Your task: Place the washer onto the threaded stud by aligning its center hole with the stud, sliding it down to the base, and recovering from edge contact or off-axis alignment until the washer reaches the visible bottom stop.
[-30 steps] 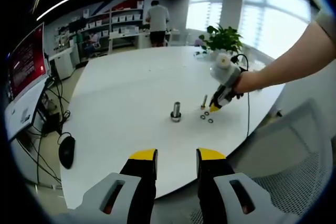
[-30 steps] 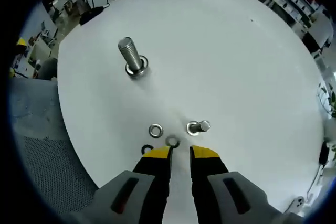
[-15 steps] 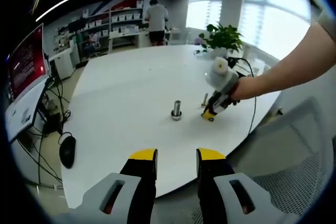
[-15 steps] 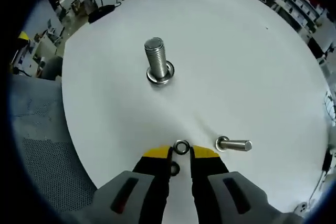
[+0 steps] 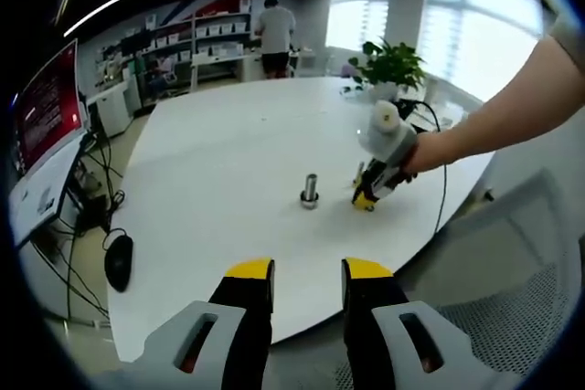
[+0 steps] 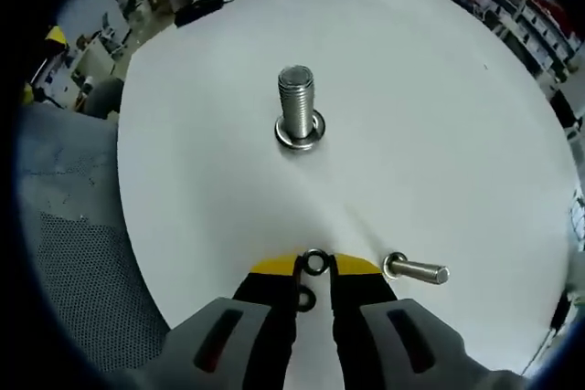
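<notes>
A wide white worktop carries everything, with a mesh chair beside its edge. Near the worktop's middle an upright threaded stud stands on its wide base, and it serves as the landmark here. Nearer the camera than the stud, a smaller bolt lies on its side, just right of the right gripper. That gripper's yellow-tipped jaws are closed on a washer, held at their tips, well apart from the stud. A second washer lies on the worktop below it, between the jaws.

In the left gripper view, the left gripper hovers off the worktop's near edge, far from the stud, its jaws parted and holding nothing. A potted plant stands beyond the stud.
</notes>
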The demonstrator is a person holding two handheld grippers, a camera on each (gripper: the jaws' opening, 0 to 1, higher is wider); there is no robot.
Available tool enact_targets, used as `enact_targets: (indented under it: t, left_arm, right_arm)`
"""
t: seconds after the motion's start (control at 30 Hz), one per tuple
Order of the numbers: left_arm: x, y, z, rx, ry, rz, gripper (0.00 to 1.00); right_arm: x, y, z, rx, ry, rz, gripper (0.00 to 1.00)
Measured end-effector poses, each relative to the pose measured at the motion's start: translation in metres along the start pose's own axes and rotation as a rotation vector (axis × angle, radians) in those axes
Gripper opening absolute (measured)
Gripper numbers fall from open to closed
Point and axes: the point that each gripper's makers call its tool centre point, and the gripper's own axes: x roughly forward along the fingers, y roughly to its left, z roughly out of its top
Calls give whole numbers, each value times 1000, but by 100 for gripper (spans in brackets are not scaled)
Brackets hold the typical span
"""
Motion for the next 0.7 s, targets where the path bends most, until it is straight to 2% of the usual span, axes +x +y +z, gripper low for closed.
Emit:
enact_targets:
  t: [0.1, 0.27, 0.37, 0.5, 0.7]
  left_arm:
    - [0, 0, -1, 2, 5, 0, 27]
    - [0, 0, -1, 1, 6, 2, 27]
    - [0, 1, -1, 2, 8, 4, 27]
    - [0, 1, -1, 1, 7, 4, 27]
    - [1, -1, -2, 7, 10, -6, 27]
  right_arm:
    - [0, 1, -1, -71, 67, 28, 15]
    - [1, 0, 0, -62, 94, 31, 14]
    - [1, 0, -1, -57, 100, 26, 14]
    - [0, 2, -2, -72, 69, 15, 14]
    - [-1, 4, -8, -141, 94, 47, 15]
